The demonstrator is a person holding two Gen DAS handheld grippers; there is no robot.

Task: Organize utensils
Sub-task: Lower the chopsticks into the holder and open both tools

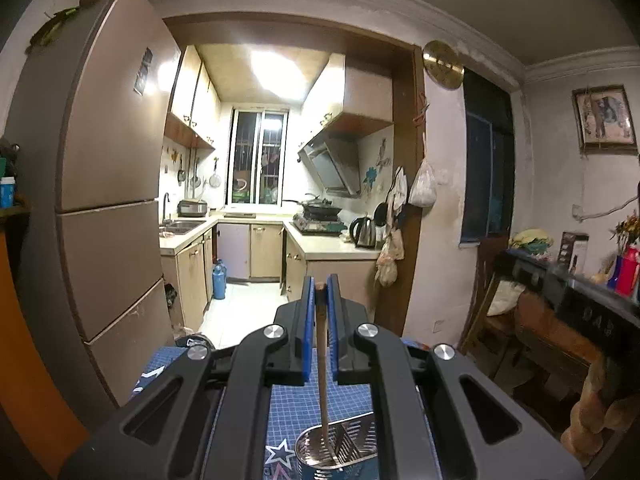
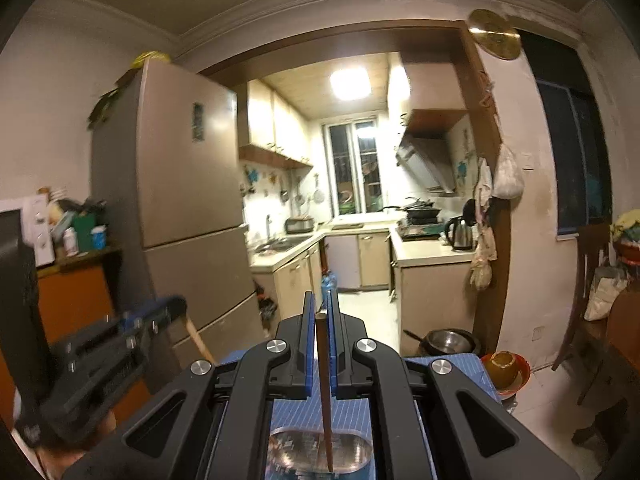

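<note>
wooden utensil (image 1: 321, 360) upright, tip down

Both wrist views look forward along their fingers toward the kitchen doorway (image 1: 288, 168), sharing the metal holder (image 1: 336, 446) close below.

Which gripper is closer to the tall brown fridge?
Left. The left gripper is beside the tall brown fridge, before its doors; the right gripper is farther right, away from it.
</note>
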